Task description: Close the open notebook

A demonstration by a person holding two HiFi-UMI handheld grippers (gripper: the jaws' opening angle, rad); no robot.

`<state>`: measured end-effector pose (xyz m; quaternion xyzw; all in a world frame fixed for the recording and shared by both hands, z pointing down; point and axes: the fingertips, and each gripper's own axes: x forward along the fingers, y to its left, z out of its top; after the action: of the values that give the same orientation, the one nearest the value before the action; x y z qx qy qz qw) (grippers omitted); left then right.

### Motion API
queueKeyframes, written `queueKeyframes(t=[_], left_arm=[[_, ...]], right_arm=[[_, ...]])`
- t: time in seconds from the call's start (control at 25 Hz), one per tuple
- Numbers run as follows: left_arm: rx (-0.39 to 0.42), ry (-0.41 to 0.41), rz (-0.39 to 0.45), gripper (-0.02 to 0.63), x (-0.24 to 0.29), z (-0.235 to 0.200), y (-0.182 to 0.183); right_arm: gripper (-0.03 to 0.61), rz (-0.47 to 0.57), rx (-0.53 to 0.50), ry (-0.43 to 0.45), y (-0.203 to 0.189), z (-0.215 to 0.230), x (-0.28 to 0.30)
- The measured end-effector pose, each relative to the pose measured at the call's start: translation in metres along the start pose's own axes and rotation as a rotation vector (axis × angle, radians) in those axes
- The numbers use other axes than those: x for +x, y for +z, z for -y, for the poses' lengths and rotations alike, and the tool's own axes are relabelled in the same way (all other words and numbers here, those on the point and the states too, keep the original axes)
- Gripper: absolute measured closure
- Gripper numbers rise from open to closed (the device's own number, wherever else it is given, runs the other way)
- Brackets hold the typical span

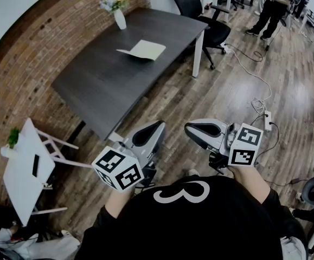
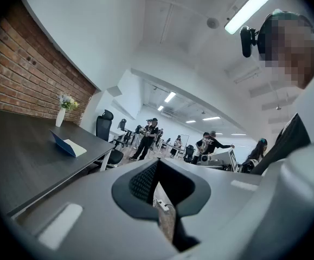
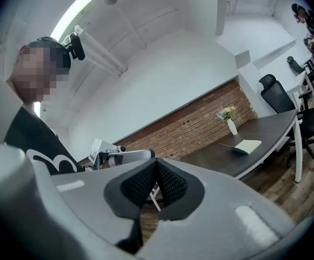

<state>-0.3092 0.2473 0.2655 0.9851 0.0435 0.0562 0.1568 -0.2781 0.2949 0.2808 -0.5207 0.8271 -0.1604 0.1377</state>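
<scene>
Lying open on the long dark-grey desk is a pale-paged notebook with a blue cover, one leaf raised at an angle. It is placed toward the desk's far half, near a white vase of flowers set against the brick wall. Both grippers are held close to the body, well apart from the desk. Left gripper — jaws pressed together, nothing between them. Right gripper — jaws likewise brought together at the tips, empty.

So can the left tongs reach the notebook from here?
Probably not yet. The left tongs sit near the person's body, and the notebook lies far off on the table. Nothing blocks the way.
</scene>
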Motion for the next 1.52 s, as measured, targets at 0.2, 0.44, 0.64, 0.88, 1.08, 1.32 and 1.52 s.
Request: queueKeyframes(t=[0.2,0.44,0.64,0.88,1.08,1.32,1.52], left_arm=[[-0.010,0.006,0.001,0.598,0.003,0.000,-0.004],[-0.021,0.004,-0.002,0.598,0.015,-0.008,-0.020],[-0.049,0.019,-0.011,0.598,0.051,-0.023,-0.001],[-0.035,0.031,-0.006,0.598,0.096,-0.025,0.007],[-0.020,0.051,0.005,0.598,0.132,-0.022,0.012],[-0.023,0.076,0.003,0.598,0.153,-0.029,0.007],[-0.035,0.090,0.003,0.598,0.164,-0.052,0.014]], right_arm=[[0.577,-0.008,-0.005,0.006,-0.002,0.002,-0.001],[0.577,-0.003,0.003,0.008,-0.012,0.020,-0.004],[0.577,0.010,0.057,0.019,0.018,0.056,-0.005],[0.577,0.019,0.057,0.044,0.038,0.093,-0.023],[0.577,0.013,0.050,0.069,0.051,0.122,-0.039],[0.577,0.004,0.053,0.088,0.057,0.148,-0.046],[0.577,-0.006,0.075,0.089,0.060,0.173,-0.033]])
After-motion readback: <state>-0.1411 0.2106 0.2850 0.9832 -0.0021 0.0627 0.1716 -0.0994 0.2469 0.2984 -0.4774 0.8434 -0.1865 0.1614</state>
